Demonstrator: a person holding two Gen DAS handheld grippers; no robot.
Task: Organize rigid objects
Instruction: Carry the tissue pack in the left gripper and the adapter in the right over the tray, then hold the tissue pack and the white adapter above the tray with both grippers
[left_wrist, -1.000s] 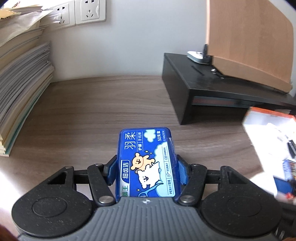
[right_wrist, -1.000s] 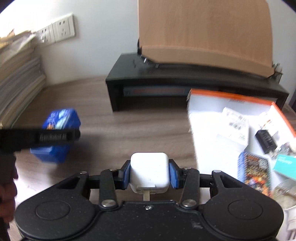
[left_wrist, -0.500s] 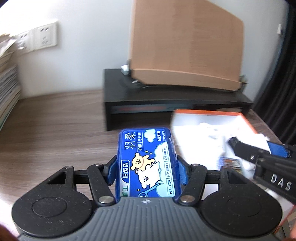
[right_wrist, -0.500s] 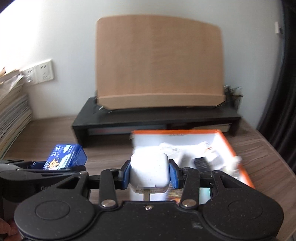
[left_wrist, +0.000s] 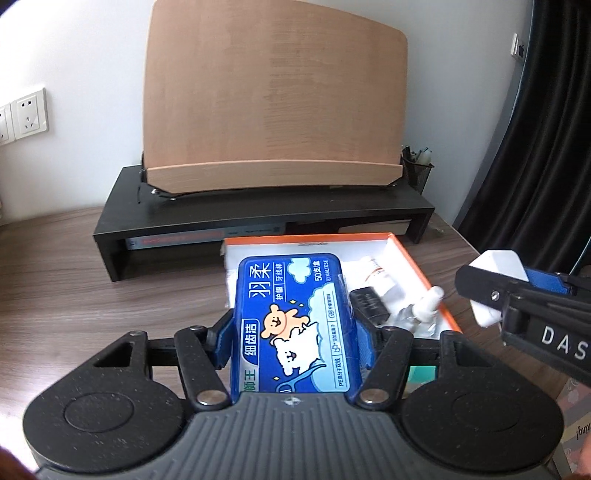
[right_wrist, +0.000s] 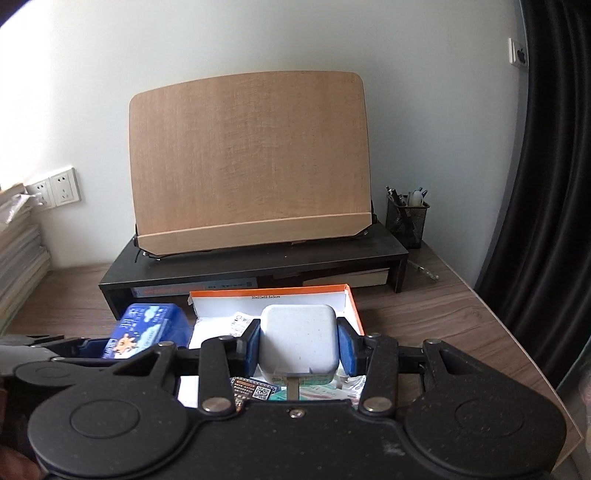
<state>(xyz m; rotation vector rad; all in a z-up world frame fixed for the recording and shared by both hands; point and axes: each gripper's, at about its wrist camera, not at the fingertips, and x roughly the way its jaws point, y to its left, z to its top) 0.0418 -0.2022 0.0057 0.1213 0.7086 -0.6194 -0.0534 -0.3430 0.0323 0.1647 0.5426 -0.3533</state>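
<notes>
Both grippers have swung from the bare bench to the orange-rimmed box (left_wrist: 417, 258). The left gripper (left_wrist: 293, 332), jaws pinching the blue floss case (left_wrist: 291, 317), hangs over its left part; the right gripper (right_wrist: 299, 345) clamps the white charger (right_wrist: 299, 338) above its middle, likely for dropping in.

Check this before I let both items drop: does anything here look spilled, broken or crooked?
Nothing stands out. The blue floss box sits square in the left gripper, the white charger in the right gripper, both over the orange-rimmed box, whose contents lie loose.
</notes>
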